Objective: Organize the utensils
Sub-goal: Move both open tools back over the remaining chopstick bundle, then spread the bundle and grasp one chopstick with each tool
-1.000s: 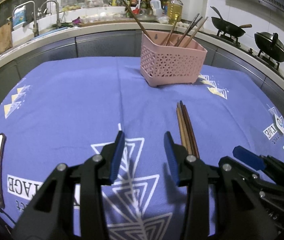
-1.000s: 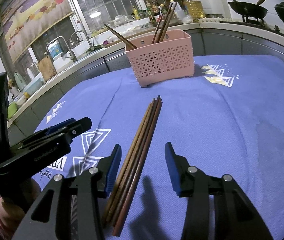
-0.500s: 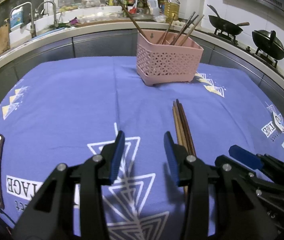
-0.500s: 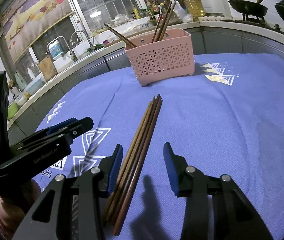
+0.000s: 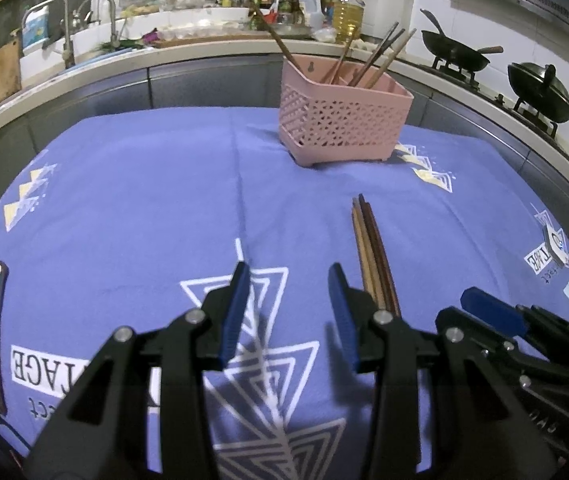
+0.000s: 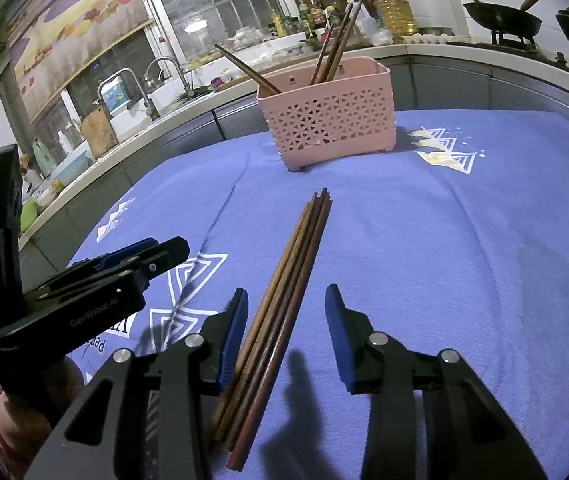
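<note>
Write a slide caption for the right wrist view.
Right gripper closing around loose chopsticks on blue cloth, pink basket beyond.

Home kitchen: sink taps (image 5: 84, 20), woks (image 5: 456, 54).

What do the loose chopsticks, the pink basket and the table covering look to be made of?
Chopsticks: apparently wood, brown shades varying from stick to stick, smooth with a slight sheen.
Pink basket: looks like moulded plastic, matte, its walls pierced in a regular lattice.
Table covering: woven cloth, matte blue-violet with printed white triangles; a fine weave and a fold crease show.
</note>
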A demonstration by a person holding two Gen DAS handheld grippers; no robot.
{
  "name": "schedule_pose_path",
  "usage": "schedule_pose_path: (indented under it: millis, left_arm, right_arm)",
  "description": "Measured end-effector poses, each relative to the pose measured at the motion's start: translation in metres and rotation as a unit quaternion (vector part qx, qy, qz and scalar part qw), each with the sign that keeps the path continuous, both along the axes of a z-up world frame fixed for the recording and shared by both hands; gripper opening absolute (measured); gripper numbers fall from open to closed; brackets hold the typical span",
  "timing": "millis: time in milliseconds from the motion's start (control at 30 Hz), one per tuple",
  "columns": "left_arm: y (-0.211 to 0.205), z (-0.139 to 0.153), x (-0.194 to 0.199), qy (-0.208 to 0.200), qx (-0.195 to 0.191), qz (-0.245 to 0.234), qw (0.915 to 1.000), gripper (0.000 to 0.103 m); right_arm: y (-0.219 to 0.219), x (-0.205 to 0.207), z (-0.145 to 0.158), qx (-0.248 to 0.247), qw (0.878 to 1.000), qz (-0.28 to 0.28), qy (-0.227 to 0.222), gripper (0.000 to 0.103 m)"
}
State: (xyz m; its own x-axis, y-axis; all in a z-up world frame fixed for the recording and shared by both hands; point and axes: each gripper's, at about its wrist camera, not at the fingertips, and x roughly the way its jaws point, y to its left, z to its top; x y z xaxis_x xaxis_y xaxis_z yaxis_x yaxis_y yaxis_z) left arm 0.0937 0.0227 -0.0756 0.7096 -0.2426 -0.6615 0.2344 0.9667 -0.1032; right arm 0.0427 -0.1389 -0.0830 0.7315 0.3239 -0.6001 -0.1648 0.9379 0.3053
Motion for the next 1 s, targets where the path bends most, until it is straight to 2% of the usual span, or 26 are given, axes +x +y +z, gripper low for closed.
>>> schedule_pose_path:
  millis: [200,400,633,900,1000]
  left_arm:
    - [0.006,0.000,0.001,0.002,-0.007,0.003,1.0000,0.039]
    - [0.006,-0.001,0.002,0.009,-0.013,0.001,0.9999,0.039]
    - [0.001,-0.004,0.001,0.013,-0.009,-0.007,0.9998,0.039]
    - [-0.009,-0.011,0.002,0.038,-0.019,-0.033,0.9985,0.039]
    - [-0.013,-0.015,0.003,0.052,-0.025,-0.042,0.9975,0.039]
  right_arm:
    - [0.002,0.004,-0.004,0.001,1.000,0.005,0.013,0.037]
    - [0.008,0.006,-0.007,-0.005,1.000,0.018,0.022,0.028]
    - [0.023,0.011,-0.026,-0.050,0.997,0.034,0.056,0.015]
    - [0.029,0.008,-0.029,-0.080,0.995,0.035,0.046,0.014]
    - [0.028,0.008,-0.029,-0.077,0.995,0.039,0.047,0.014]
